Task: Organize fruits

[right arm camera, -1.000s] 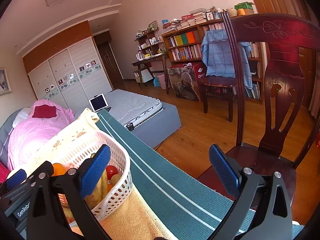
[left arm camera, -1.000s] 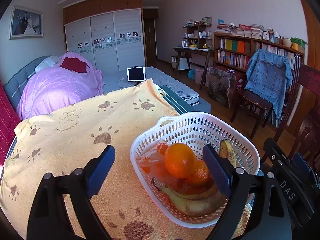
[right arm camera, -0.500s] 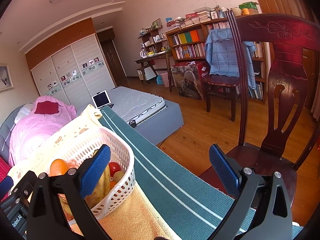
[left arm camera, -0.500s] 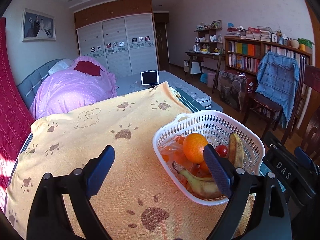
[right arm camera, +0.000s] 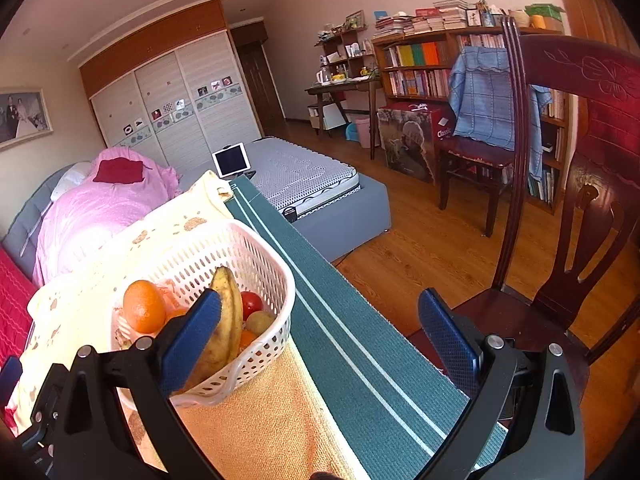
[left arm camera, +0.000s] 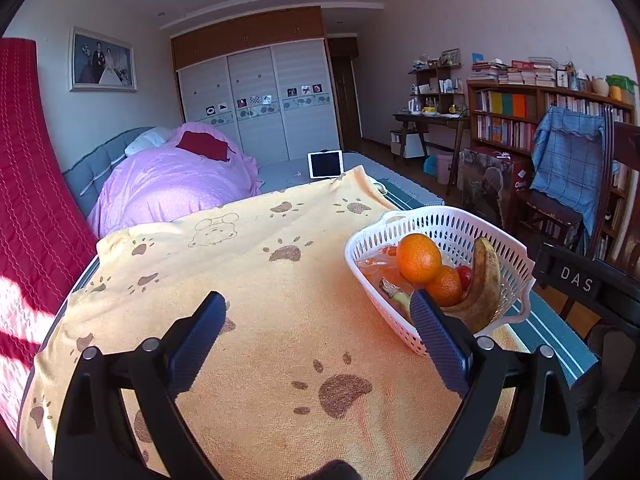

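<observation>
A white perforated basket (left arm camera: pixel 448 224) stands on the yellow paw-print towel (left arm camera: pixel 248 264) near the table's right edge; it also shows in the right wrist view (right arm camera: pixel 260 256). It holds an orange (left arm camera: pixel 419 258) on top, a second orange (left arm camera: pixel 444 291), a spotted banana (left arm camera: pixel 486 280), a red tomato (right arm camera: pixel 252 303), a kiwi (right arm camera: pixel 260 321) and a plastic bag (left arm camera: pixel 374 268). My left gripper (left arm camera: pixel 318 334) is open and empty, left of the basket. My right gripper (right arm camera: pixel 320 332) is open and empty, over the green mat (right arm camera: pixel 344 332) beside the basket.
A dark wooden chair (right arm camera: pixel 580 200) stands close at the right of the table. A bed with a pink cover (left arm camera: pixel 176 184) and a tablet (left arm camera: pixel 325 164) lies beyond the table. A red cloth (left arm camera: pixel 28 200) hangs at the left. A bookshelf (left arm camera: pixel 520 112) lines the right wall.
My left gripper has pulled back and to the left, away from the basket. My right gripper has swung left, so the basket shows more fully. Both stay open.
</observation>
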A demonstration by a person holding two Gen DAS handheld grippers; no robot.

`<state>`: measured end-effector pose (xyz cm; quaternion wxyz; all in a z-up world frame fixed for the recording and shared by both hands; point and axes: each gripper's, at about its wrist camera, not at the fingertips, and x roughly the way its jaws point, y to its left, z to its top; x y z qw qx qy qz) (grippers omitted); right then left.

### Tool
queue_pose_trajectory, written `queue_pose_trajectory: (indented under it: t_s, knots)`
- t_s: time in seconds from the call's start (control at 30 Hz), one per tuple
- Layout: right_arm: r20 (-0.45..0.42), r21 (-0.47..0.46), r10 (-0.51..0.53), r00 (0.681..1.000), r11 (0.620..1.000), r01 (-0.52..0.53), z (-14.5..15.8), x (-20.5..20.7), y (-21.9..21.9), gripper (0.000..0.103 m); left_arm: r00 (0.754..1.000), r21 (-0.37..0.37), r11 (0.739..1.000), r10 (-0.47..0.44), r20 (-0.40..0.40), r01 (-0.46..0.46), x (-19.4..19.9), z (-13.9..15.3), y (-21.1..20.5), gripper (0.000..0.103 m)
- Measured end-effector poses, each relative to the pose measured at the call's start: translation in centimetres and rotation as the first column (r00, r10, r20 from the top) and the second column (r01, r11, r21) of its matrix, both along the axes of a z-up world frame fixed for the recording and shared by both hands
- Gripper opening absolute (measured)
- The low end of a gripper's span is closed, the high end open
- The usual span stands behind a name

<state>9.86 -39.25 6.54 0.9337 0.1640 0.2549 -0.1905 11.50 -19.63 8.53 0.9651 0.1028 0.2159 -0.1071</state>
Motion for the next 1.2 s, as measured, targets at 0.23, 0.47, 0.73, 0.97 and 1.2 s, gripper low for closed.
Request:
queue_pose_trajectory:
  t_s: [0.23,0.47,0.73,0.97,1.2]
  knots:
    - [-0.045,-0.130,0.145,0.988,0.980,-0.150,-0.1,-1.6,2.8,0.100,1.000,-0.011,1.000,0.007,-0.008,-0.008,-0.1,-0.7,1.0,0.098]
    - [-0.015,-0.170,0.177,0.984,0.969,-0.177,-0.8,-2.2,4.2,0.100,1.000,-0.008,1.000,0.020,-0.013,-0.020,-0.2,-1.2,1.7,0.098]
    - [0.029,-0.261,0.165,0.986,0.954,-0.151,-0.5,-3.1,5.8,0.100,1.000,0.012,1.000,0.023,-0.016,-0.023,-0.2,-1.7,1.6,0.098]
    - [0.027,-0.320,0.171,0.985,0.935,-0.153,-0.5,-3.1,6.8,0.100,0.998,0.025,0.998,0.061,-0.006,-0.061,0.0,-1.8,1.7,0.098]
    - [0.021,-0.300,0.159,0.987,0.943,-0.145,-0.6,-3.1,6.3,0.100,0.998,0.030,0.998,0.060,-0.004,-0.060,0.1,-1.9,1.8,0.098]
